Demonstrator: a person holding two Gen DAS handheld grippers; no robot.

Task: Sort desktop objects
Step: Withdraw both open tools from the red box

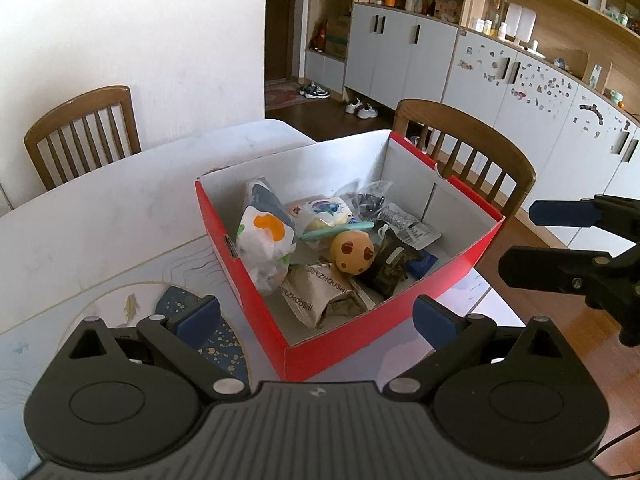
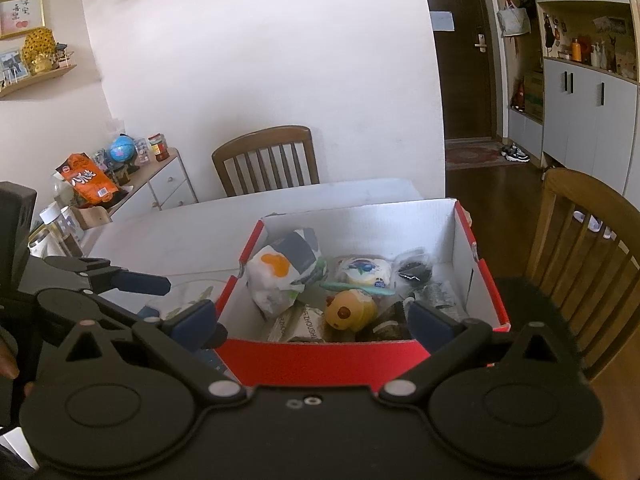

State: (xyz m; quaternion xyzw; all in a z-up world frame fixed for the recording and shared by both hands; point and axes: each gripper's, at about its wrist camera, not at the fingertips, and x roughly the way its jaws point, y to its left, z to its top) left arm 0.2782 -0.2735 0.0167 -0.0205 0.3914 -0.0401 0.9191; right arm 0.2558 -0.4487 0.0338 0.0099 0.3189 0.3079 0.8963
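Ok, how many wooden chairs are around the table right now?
2. One chair stands at the table's far side against the wall; the other chair is on the right, just beyond the red box. Others may sit out of view.

red box [image 2: 320, 356] near wall hides lower contents | cabinet stickers [image 1: 536, 84] illegible

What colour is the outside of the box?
Red outside, white inside; the box shows best in the left wrist view.
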